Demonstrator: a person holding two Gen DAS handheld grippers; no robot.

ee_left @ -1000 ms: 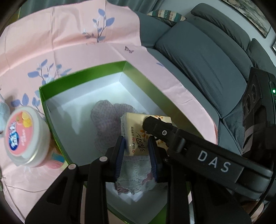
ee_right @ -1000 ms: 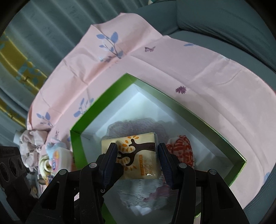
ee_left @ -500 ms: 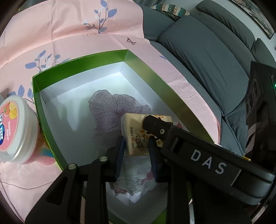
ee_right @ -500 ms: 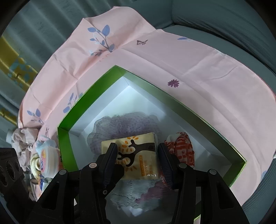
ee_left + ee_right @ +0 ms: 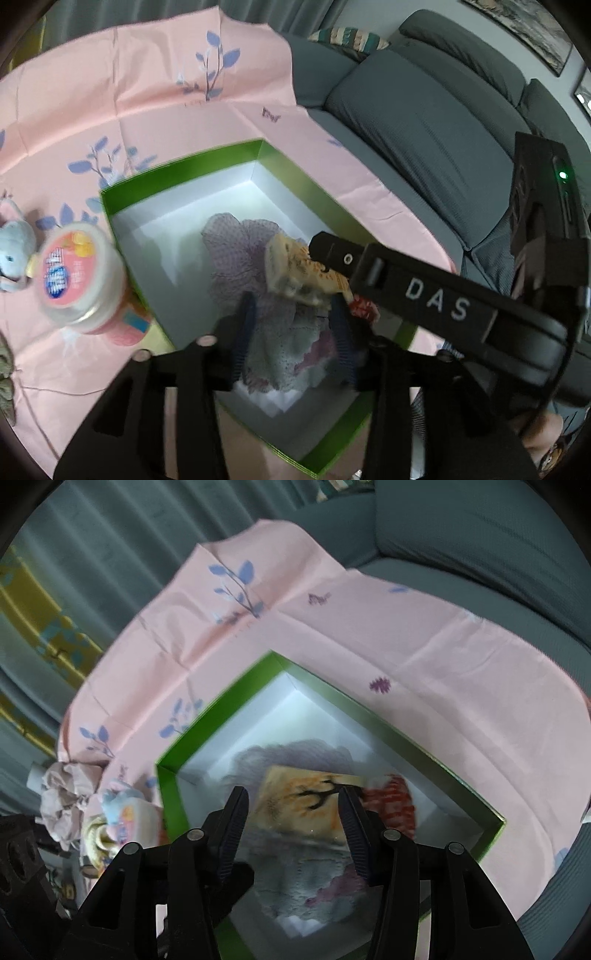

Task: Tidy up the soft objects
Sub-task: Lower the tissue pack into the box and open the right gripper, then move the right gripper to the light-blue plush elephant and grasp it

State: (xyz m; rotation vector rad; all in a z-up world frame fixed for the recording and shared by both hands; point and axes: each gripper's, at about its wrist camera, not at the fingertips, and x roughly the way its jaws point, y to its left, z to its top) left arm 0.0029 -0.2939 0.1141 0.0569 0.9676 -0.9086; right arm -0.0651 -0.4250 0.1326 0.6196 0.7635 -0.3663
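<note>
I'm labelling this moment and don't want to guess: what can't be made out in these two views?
- Tissue pack: right wrist view is motion-blurred, so whether the right gripper grips it is unclear; its print is unreadable.
- Red patterned item: left wrist view, mostly hidden behind the right gripper's arm.
- Green box: its floor under the lace cloth is covered.
- Left gripper: blurred.

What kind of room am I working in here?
Most likely a home living room: a grey sofa with a striped cushion, framed pictures on the wall, and curtains behind. The green box sits on a pink floral cloth.
</note>
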